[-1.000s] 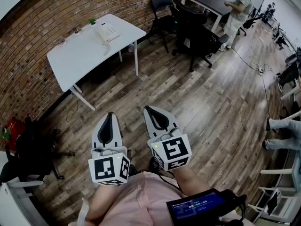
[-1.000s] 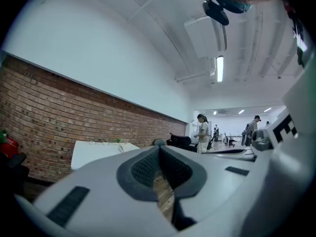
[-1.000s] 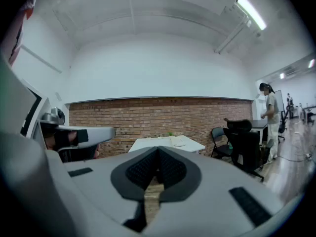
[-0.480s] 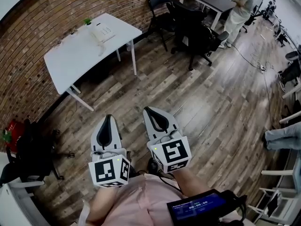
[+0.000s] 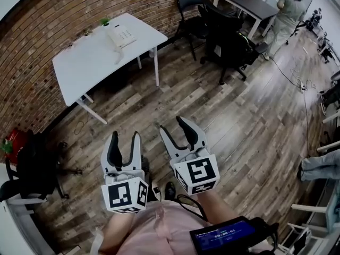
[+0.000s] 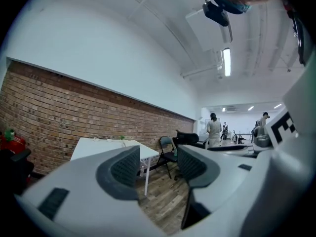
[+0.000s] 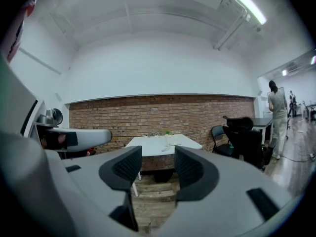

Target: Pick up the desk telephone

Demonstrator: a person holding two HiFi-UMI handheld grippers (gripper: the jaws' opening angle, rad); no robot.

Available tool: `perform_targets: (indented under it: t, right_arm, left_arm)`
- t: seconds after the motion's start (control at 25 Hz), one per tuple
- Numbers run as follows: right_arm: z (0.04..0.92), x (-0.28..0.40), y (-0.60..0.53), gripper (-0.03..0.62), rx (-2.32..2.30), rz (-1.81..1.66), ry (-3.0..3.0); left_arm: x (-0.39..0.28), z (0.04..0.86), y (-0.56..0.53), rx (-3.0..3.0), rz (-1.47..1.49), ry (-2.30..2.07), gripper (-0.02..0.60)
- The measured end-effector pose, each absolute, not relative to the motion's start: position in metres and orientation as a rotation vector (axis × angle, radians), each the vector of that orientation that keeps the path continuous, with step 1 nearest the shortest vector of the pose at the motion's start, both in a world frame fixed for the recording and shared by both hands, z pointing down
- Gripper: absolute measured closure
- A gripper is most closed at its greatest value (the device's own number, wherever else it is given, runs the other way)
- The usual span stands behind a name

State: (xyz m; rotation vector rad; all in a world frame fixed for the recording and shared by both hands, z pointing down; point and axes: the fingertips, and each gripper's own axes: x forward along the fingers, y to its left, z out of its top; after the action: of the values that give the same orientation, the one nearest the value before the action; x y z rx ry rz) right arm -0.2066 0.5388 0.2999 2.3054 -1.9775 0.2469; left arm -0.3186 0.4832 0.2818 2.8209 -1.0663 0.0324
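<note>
A white desk telephone (image 5: pixel 121 36) sits near the far edge of a white table (image 5: pixel 90 62) against the brick wall; in the right gripper view the telephone (image 7: pixel 167 141) is only a pale shape on the white table (image 7: pixel 155 146). Both grippers hang over the wooden floor, well short of the table. My left gripper (image 5: pixel 124 139) has its jaws opening, nothing between them; in its own view the left gripper (image 6: pixel 159 164) frames the table edge. My right gripper (image 5: pixel 176 127) is likewise opening and empty, and in its own view the right gripper (image 7: pixel 158 168) points at the table.
Black office chairs (image 5: pixel 223 39) and a dark desk (image 5: pixel 247 4) stand at the back right, a person (image 5: pixel 284 15) beside them. Another black chair (image 5: pixel 32 166) and a red object (image 5: pixel 11 142) sit at the left. A small green plant (image 5: pixel 104 22) stands on the table.
Both grippers went from shut to open, jaws now spread apart. The view has shifted slightly, with the table a little nearer.
</note>
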Motion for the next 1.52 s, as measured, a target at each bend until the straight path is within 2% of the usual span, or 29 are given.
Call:
perform_targets:
  t: [0.44, 1.04, 1.52]
  right_arm:
    - [0.349, -0.167, 0.411, 0.396, 2.217, 0.327, -1.986]
    - [0.301, -0.095, 0.231, 0.401, 2.241, 0.191, -1.955]
    - [0.315, -0.064, 0.193, 0.402, 2.254, 0.194, -1.906]
  left_arm:
    - [-0.276, 0.333, 0.350, 2.747, 0.093, -1.087, 0.341]
    - [-0.194, 0.277, 0.171, 2.820, -0.039, -1.037, 0.341]
    - [-0.164, 0.311, 0.132, 2.799, 0.025, -0.975, 0.341]
